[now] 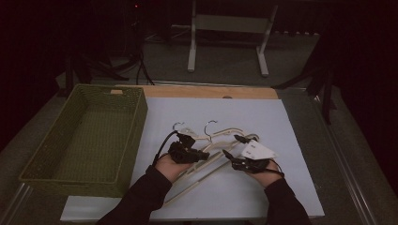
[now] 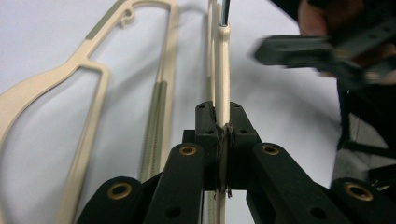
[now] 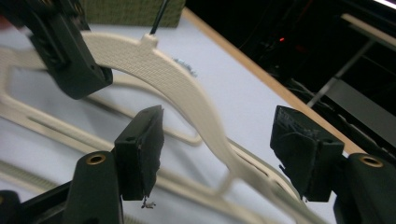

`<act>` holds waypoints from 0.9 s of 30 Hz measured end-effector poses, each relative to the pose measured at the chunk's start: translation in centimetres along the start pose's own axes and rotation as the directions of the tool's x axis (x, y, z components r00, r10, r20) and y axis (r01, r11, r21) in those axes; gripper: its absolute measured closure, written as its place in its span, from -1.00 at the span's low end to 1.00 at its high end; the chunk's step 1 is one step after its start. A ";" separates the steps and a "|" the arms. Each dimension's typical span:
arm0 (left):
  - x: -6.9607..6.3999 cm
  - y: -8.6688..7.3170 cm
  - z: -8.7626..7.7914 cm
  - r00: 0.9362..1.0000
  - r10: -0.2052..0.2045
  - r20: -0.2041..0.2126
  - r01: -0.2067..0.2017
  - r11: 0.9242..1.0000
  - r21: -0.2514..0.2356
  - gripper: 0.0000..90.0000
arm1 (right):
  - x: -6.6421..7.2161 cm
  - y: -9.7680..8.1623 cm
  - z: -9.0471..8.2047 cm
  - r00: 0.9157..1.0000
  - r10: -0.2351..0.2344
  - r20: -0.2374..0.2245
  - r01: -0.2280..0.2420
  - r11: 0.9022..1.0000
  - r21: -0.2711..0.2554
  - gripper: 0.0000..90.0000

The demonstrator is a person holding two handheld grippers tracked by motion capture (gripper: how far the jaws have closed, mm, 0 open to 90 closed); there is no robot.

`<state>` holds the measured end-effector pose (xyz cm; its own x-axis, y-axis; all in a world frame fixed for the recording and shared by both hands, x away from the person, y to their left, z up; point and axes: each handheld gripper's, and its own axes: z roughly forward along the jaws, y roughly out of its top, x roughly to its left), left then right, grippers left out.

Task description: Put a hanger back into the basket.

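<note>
1. High view: two cream hangers lay overlapped on the white mat (image 1: 263, 112), just right of the green basket (image 1: 84, 136), which had nothing in it. Both hands were at the hangers.
2. L gripper (image 2: 223, 128): jaws pinched tight on the thin edge of the upper hanger (image 2: 223, 84), held edge-on, partly lifted off the mat. Lower hanger (image 2: 88, 70) lay flat on the mat beside it, apart from the jaws.
3. R gripper (image 3: 217, 154): jaws wide apart, nothing held; upper hanger's curved arm (image 3: 177, 88) ran between the jaws, touching neither as far as I could tell.
4. Step, by my read: get a 2nd hold on the upper hanger, then carry it toward the basket.
5. To do it well: center the arm between R jaws before closing, grip the broad textured part, not the thin bar.
6. Keep L pinch firm; lift both ends level so the hook (image 1: 210, 124) doesn't snag the lower hanger.
7. Risk: the hangers overlap, so the lower one may drag along.
</note>
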<state>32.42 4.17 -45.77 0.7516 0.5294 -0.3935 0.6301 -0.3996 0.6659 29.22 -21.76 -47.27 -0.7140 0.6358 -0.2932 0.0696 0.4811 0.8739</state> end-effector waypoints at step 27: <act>-3.6 4.0 -12.5 0.999 0.032 0.003 -0.030 0.972 -0.234 0.94 | -2.2 -4.9 -9.8 0.900 0.433 0.046 -0.421 0.892 -0.168 -0.69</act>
<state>29.80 10.05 -33.78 0.7721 0.5137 -0.3741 0.5435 -0.2289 0.8076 23.66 -31.46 -47.14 -0.5805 0.8084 0.0969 0.2454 0.0603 0.9676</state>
